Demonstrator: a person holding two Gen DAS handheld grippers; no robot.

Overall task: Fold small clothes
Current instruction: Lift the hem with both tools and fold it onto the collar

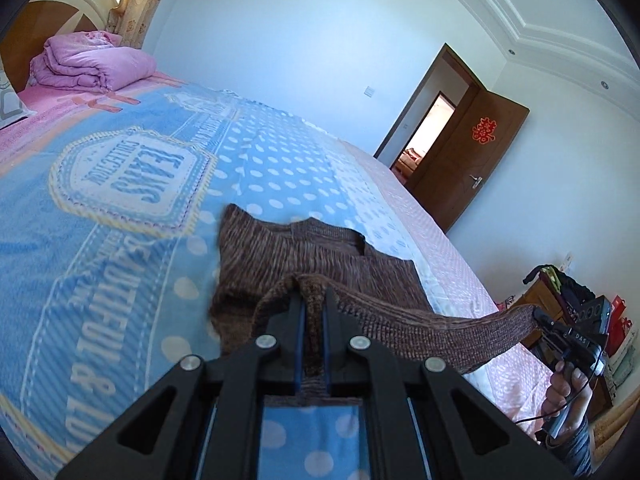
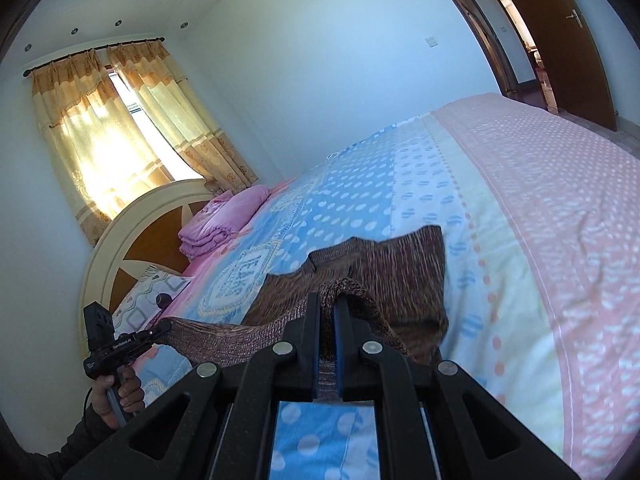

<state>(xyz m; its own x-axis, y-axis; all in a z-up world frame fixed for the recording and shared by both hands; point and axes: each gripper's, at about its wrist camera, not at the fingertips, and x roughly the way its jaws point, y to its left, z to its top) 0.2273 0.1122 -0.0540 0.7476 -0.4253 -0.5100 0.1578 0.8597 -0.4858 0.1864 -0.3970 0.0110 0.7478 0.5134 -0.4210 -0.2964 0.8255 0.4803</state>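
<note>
A brown knitted garment [image 1: 288, 248] lies on the bed's blue dotted blanket [image 1: 120, 280], its near hem lifted off the bed. My left gripper [image 1: 313, 292] is shut on one end of that hem, with knit bunched between its blue pads. The hem stretches right to my right gripper [image 1: 538, 314], held by a person's hand [image 1: 568, 396]. In the right wrist view, the right gripper [image 2: 326, 300] is shut on the hem of the garment [image 2: 400, 268]. The left gripper [image 2: 160, 330] pinches the far end at the left, and the garment's far part still rests flat.
A folded pink quilt [image 1: 92, 62] and a patterned pillow [image 2: 152, 296] sit by the rounded headboard [image 2: 120, 240]. A pink dotted sheet [image 2: 540, 200] covers the bed's foot side. A brown door [image 1: 472, 148] stands open. Cluttered wooden furniture [image 1: 560, 292] stands past the bed edge.
</note>
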